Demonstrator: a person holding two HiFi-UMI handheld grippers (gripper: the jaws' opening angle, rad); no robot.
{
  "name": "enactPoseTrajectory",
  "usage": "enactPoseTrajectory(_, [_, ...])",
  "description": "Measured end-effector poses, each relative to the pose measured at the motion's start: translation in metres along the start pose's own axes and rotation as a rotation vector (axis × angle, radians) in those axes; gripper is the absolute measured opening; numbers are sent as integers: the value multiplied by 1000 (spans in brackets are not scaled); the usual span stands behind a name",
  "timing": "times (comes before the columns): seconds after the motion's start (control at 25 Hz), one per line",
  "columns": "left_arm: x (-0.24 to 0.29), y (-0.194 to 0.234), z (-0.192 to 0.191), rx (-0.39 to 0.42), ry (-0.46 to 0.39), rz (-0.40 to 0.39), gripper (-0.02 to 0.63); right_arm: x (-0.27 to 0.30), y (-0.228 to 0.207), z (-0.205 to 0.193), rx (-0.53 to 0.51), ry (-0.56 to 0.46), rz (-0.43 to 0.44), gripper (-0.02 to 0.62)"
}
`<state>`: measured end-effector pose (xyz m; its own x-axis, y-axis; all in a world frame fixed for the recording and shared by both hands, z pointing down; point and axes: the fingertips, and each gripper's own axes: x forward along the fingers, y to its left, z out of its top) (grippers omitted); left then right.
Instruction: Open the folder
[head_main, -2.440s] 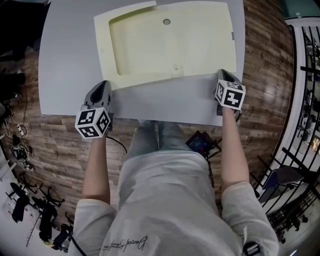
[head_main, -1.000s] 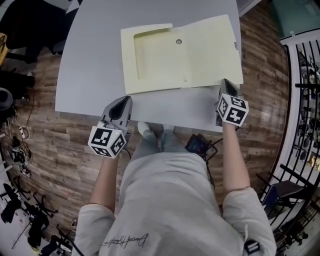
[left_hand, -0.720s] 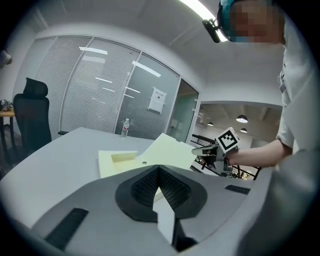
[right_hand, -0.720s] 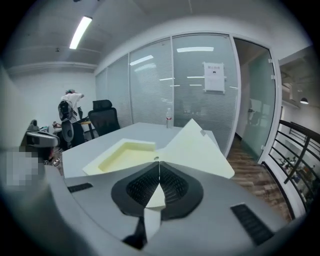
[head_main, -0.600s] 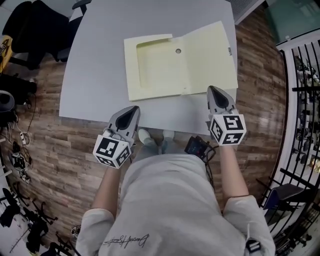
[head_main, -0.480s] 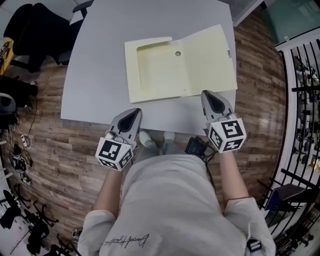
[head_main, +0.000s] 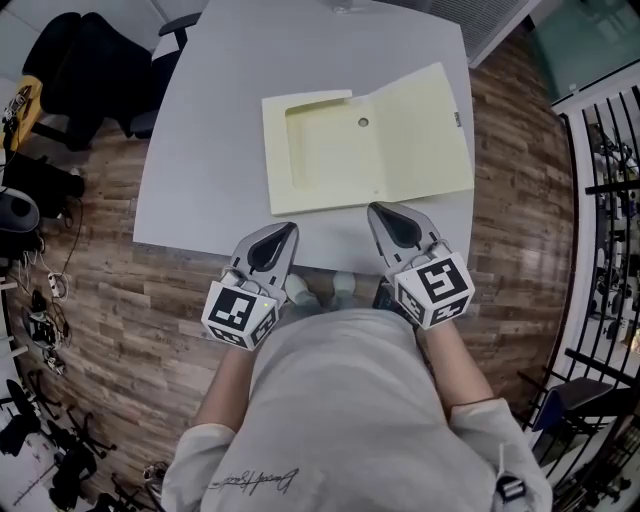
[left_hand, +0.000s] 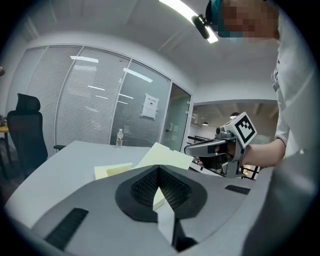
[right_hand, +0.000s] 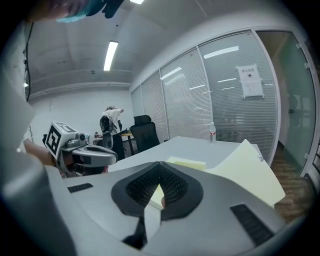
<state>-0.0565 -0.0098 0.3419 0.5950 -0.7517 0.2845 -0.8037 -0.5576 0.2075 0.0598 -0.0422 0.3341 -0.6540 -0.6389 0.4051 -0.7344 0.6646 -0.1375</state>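
**Folder open: both grippers idling at the near table edge**

The folder (head_main: 365, 140) is lying on the grey table (head_main: 200, 120), towards its right side. It is showing its recessed tray half on the left and its cover (head_main: 425, 130) swung out to the right. In both gripper views the cover (right_hand: 250, 170) is appearing to rise at a slant instead of lying flat on the table.

The left gripper (head_main: 292, 227) is hovering at the near table edge, close to the person's body. Its jaws are meeting at the tips and are gripping nothing. The right gripper (head_main: 372, 207) is hovering just beside it, just short of the folder's near edge. Its jaws are likewise pressed together and empty. Neither gripper is touching the folder, and both are pointing towards it.

Step in hand: judging by the exposed interior, the opening step is looking complete, and the grippers are standing clear.

Next move: probably none is needed for the task. If the cover is required flat, the right gripper would be the nearer one. That move would call for a light downward push on the cover's outer part with closed jaws. The tray half would need steadying so the folder is not sliding across the smooth table.
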Motion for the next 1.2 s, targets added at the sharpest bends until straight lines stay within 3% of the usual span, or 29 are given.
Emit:
enactPoseTrajectory(0.28, [-4,8,7,-14,-19,32,8,8,1,1,12,7,26,23])
enactPoseTrajectory(1.2, [-3,6,12,-17,-7,15,8,12,6,-1,30,9,62,23])
